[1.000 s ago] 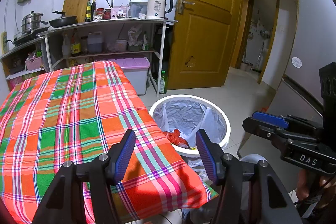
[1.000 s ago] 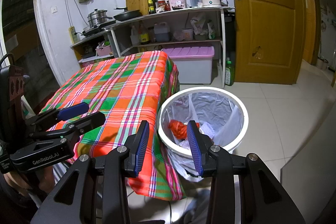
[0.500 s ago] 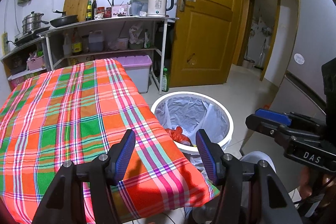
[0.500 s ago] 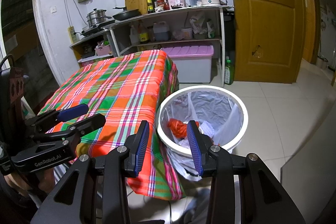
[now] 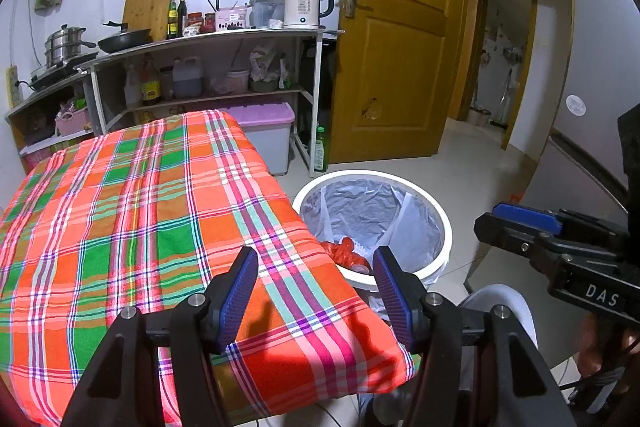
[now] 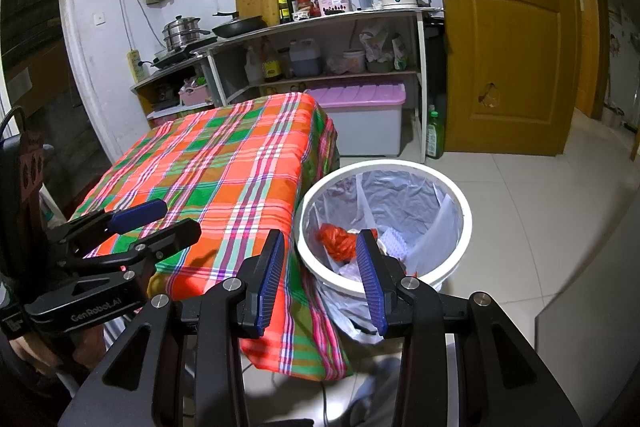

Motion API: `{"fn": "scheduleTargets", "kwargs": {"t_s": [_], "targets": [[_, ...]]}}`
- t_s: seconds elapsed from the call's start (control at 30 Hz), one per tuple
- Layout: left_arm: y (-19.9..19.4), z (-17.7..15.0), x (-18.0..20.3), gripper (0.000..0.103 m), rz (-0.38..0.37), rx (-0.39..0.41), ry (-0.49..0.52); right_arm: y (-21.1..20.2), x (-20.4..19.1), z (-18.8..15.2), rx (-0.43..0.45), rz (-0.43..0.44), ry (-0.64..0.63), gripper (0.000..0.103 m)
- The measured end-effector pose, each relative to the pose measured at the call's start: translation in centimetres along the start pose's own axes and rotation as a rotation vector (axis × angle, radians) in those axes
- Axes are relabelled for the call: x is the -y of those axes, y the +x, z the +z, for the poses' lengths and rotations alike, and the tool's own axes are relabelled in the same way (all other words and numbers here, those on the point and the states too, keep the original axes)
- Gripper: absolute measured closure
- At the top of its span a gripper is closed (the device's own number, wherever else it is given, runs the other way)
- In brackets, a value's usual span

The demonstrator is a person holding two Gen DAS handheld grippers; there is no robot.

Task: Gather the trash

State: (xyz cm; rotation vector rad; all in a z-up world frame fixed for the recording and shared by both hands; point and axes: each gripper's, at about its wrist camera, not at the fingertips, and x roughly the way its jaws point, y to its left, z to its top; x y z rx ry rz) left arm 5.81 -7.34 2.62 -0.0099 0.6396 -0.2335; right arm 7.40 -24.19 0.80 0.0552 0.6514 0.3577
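The red trash (image 6: 338,241) lies in the white bin (image 6: 460,203), below and just beyond the right gripper (image 6: 320,267), whose jaws stand apart and empty. The left gripper (image 5: 314,289) hangs over the table (image 5: 120,207) edge, wide open with nothing between its jaws, the bin ahead to its right.

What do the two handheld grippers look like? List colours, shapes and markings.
The left gripper and right gripper are both matte black, each with two angular fingers, silver pivot bolts and ribbed blue pads. From the other camera, the left's side reads "GenRoboLAI", the right's "DAS". A thin dark cable loops behind the left one.
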Motion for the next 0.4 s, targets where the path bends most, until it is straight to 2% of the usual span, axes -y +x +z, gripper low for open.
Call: {"fn": "scheduleTargets", "kwargs": {"t_s": [0.4], "targets": [[0.36, -0.25, -0.20, 0.044, -0.014, -0.015, -0.014, -0.03, -0.02, 0.01, -0.007, -0.002, 0.004, 0.064]]}}
